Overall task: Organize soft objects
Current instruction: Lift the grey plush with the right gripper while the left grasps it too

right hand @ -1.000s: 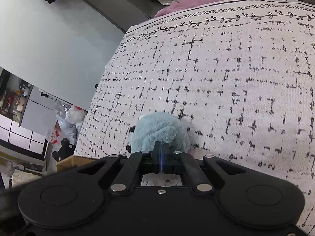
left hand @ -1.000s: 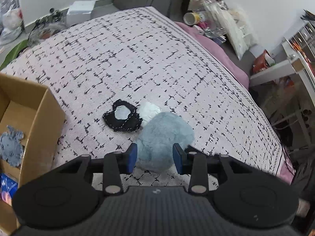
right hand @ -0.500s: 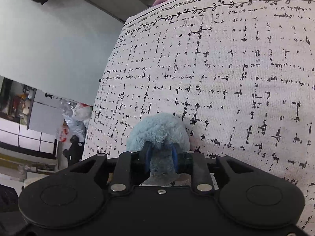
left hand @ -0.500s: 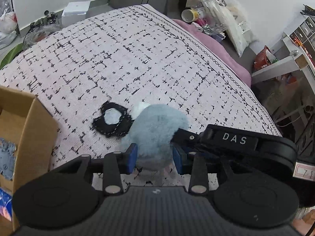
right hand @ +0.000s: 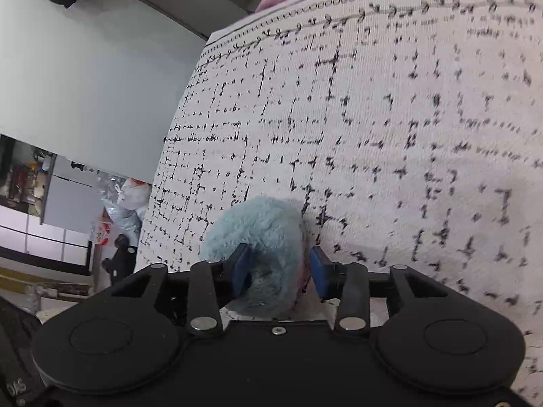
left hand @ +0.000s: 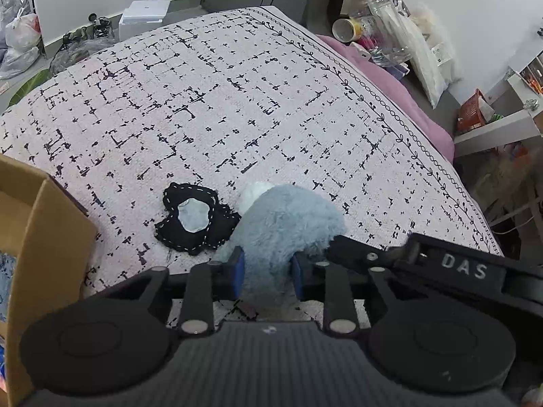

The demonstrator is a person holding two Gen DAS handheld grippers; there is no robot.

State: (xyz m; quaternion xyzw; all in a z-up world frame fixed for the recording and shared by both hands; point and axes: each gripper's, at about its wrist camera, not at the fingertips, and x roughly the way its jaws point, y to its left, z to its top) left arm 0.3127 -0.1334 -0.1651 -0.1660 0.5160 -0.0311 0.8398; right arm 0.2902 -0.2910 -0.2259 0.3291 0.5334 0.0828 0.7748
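Observation:
A fluffy light-blue plush toy (left hand: 288, 224) with a white part lies on the patterned bed cover (left hand: 237, 101). My left gripper (left hand: 266, 273) has its two blue pads pressed on the plush's near side. My right gripper (right hand: 278, 268) has opened, and the plush (right hand: 258, 234) sits between its spread pads; its body reaches in from the right in the left wrist view (left hand: 441, 264). A black fabric patch with white stitching (left hand: 195, 218) lies just left of the plush.
An open cardboard box (left hand: 44, 237) stands at the left with a blue item inside. Bottles, a cup and bags (left hand: 383, 34) crowd beyond the bed's far right edge. Bags and a white box (left hand: 146, 13) lie on the floor at the back.
My right gripper went from shut to open around the plush. My left gripper moved forward and closed its pads on the plush. The right gripper has come into the left wrist view.

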